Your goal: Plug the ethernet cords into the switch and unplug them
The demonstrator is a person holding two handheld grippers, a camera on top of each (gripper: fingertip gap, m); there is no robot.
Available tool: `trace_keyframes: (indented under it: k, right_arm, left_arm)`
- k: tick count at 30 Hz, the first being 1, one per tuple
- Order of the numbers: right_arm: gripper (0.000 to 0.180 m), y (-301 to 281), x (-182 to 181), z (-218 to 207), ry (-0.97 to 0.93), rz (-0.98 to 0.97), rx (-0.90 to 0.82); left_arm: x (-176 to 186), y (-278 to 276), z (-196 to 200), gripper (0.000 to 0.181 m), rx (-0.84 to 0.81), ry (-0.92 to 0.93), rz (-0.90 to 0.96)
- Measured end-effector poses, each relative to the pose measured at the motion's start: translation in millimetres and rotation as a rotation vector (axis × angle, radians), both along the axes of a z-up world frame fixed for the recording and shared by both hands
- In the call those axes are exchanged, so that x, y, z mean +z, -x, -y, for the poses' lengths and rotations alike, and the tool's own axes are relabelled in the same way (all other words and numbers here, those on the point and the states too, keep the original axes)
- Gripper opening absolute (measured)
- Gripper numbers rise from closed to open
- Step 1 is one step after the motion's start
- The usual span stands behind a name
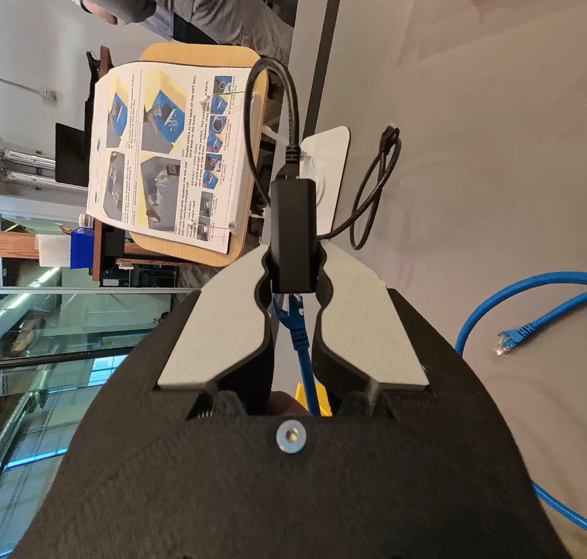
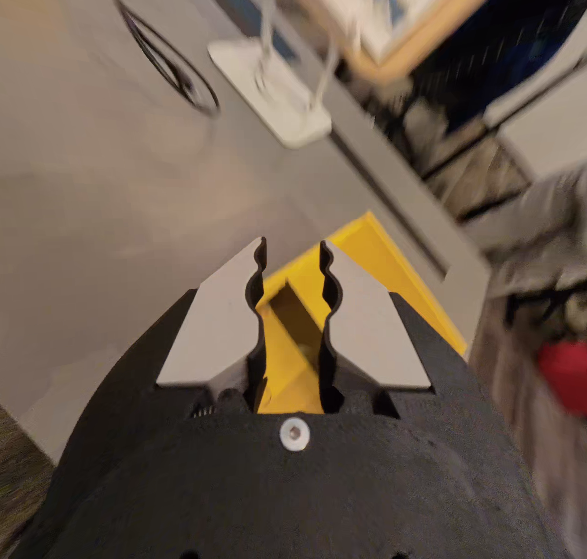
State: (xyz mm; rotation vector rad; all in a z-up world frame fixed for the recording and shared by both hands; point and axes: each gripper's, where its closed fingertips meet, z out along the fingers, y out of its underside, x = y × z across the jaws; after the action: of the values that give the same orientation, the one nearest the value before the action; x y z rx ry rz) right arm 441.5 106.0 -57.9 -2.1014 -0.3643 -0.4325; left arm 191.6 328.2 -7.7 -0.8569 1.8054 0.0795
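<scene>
Left gripper (image 1: 293,270) clamps the black switch (image 1: 293,232) between its 2 fingers, the device held clear of the grey table (image 1: 476,131). A black cord (image 1: 276,99) enters the switch at 12 o'clock; its free plug (image 1: 390,132) lies on the table toward 1 o'clock. A blue cord (image 1: 300,337) meets the switch at 6 o'clock (seating cannot be judged); its other plug (image 1: 508,342) lies at 3 o'clock. Right gripper (image 2: 293,248), jaws parted and empty, hangs over a yellow tray (image 2: 374,248); that view is motion-blurred. An instruction sheet (image 1: 165,156) stands at 10 o'clock.
</scene>
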Motion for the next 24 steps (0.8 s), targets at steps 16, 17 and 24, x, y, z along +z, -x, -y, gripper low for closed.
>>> trace_keyframes:
  k: [16, 17, 24]
  right_arm:
    - [0.026, 218, 69, -143, -0.179, 0.629, 0.7]
    - [0.023, 219, 66, -145, -0.171, 0.642, 0.704]
    - [0.021, 216, 66, -148, -0.176, 0.665, 0.692]
  left_arm:
    - [11, -17, 53, 0.023, -0.117, -0.051, -0.029]
    - [11, -17, 54, 0.023, -0.115, -0.054, -0.036]
    - [12, -17, 60, 0.023, -0.117, -0.072, -0.051]
